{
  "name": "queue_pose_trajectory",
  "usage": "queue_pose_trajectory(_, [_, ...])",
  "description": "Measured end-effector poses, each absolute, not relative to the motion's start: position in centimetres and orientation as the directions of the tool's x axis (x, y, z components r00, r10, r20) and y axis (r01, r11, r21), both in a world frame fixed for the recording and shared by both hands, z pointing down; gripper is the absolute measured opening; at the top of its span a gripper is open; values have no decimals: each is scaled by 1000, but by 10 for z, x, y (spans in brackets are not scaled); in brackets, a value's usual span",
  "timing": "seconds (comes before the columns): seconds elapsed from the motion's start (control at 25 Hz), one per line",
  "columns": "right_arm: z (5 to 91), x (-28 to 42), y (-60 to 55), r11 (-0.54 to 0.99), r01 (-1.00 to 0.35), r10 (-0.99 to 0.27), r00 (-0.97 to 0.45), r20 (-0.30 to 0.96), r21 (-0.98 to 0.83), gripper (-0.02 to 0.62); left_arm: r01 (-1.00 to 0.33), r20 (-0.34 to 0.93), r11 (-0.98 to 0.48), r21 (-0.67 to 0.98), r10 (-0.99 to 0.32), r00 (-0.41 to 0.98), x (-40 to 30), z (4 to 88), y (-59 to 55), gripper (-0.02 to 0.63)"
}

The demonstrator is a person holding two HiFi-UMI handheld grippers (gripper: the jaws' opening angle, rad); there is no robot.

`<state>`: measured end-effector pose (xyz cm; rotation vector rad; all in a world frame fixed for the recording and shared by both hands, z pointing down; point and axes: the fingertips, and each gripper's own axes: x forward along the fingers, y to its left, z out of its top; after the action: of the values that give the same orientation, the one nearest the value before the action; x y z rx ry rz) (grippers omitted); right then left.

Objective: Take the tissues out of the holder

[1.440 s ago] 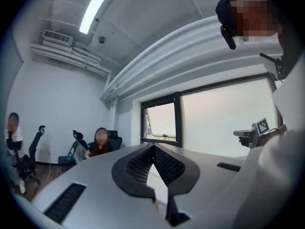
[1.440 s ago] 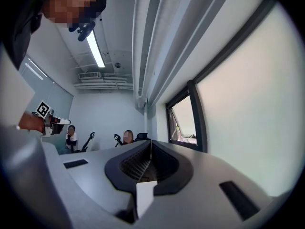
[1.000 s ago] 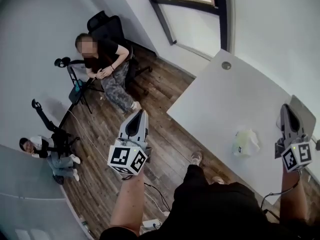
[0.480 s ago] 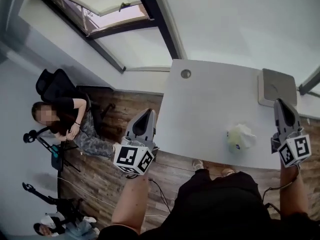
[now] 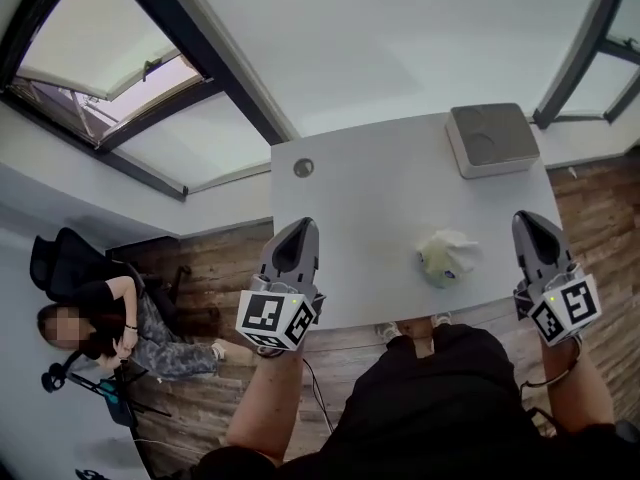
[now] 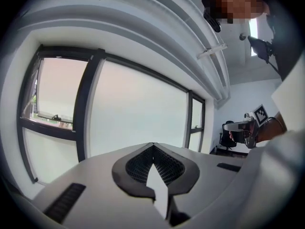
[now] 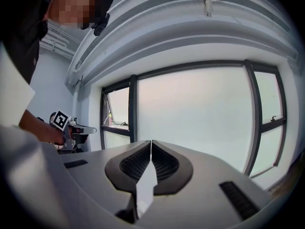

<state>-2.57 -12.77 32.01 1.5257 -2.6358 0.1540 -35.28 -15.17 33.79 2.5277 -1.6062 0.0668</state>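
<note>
**Squared up, both grippers empty**

The white rectangular table (image 5: pixel 380 198) lies before me. My grey left gripper (image 5: pixel 297 230) and grey right gripper (image 5: pixel 530 223) hang level, jaws pressed together on nothing, probably poised to reach. Between them, near the front edge and closer to my right, stands the pale-green holder (image 5: pixel 440 266) with its crumpled white tissues (image 5: pixel 450 242).

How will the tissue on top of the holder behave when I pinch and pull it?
The tissue looks crumpled and bunched, so probably floppy and very light. It may tear under a sharp tug. The holder under it looks small and stands free on the table, so it may lift or tip with the pull.
</note>
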Motion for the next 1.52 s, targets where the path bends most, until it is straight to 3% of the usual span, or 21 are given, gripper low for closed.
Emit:
queue_pose_trajectory(0.32, [375,-23,-128,519,-852,-828,-522,203,-74,5,-858,169,-506,84,-842,513,-303,366,-163,5])
queue_pose_trajectory(0.88, [467,-24,-140,601,-796,-719,-579,384,-73,6,-895,217,-435,103,-868,446,-288,411,-173,5])
queue_pose_trajectory(1.52, [532,-41,-130,669,-736,-617,-630,472,-109,14,-896,303,-427,119,-844,442,-275,470,-180,5])
